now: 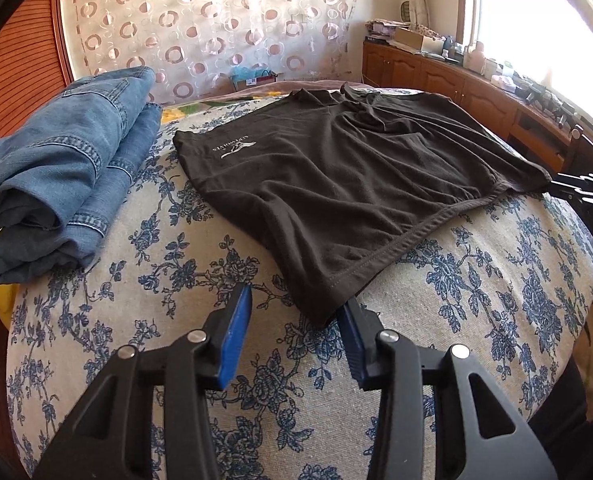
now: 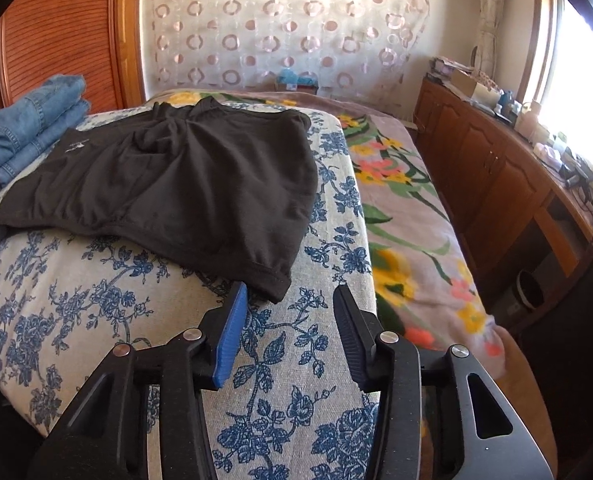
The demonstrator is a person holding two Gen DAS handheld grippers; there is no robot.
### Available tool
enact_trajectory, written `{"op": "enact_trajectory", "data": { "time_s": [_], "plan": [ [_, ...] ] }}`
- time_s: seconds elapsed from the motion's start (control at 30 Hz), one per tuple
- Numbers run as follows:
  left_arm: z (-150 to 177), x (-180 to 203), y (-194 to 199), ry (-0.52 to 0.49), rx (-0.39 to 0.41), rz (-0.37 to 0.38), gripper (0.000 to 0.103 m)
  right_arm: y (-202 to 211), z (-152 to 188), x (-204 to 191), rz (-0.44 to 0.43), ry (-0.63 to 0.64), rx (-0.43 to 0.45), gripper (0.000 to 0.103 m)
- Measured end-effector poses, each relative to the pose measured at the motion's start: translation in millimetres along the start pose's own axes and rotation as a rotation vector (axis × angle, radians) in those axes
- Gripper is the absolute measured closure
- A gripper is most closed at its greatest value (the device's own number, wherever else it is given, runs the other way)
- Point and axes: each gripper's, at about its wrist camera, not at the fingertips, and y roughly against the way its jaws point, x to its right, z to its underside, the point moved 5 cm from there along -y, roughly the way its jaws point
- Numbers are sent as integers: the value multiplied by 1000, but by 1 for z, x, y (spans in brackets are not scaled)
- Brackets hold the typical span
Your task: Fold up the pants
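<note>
left wrist: folded jeans (image 1: 64, 160) beside shorts (image 1: 336, 184)

We see the dark brown shorts (image 1: 336, 184) spread flat on the bed (image 1: 156, 320), over its blue-flowered cover. They lie crosswise, waistband toward the far side and the two leg hems toward us. The cloth is soft knit, wrinkled and bunched near the crotch and waistband, smoother down the legs. A small white logo (image 1: 232, 150) with lettering sits on the left leg, reading upside down from our side. The stitched hem runs in a shallow curve, and the near left corner hangs slightly rumpled. In the right wrist view the shorts (image 2: 192, 184) look almost black.
</note>
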Motion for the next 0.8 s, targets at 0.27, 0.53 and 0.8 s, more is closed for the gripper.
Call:
{"op": "enact_trajectory", "data": {
  "time_s": [0.27, 0.53, 0.8],
  "plan": [
    [-2, -4, 0, 13, 2, 16, 70, -12, -1, -1, 4, 7, -31, 86],
    [-4, -3, 2, 16, 15, 33, 84, -11, -4, -4, -23, -12, -6, 97],
    [-5, -8, 20, 21, 51, 57, 95, -2, -4, -9, -62, -18, 11, 101]
  ]
}}
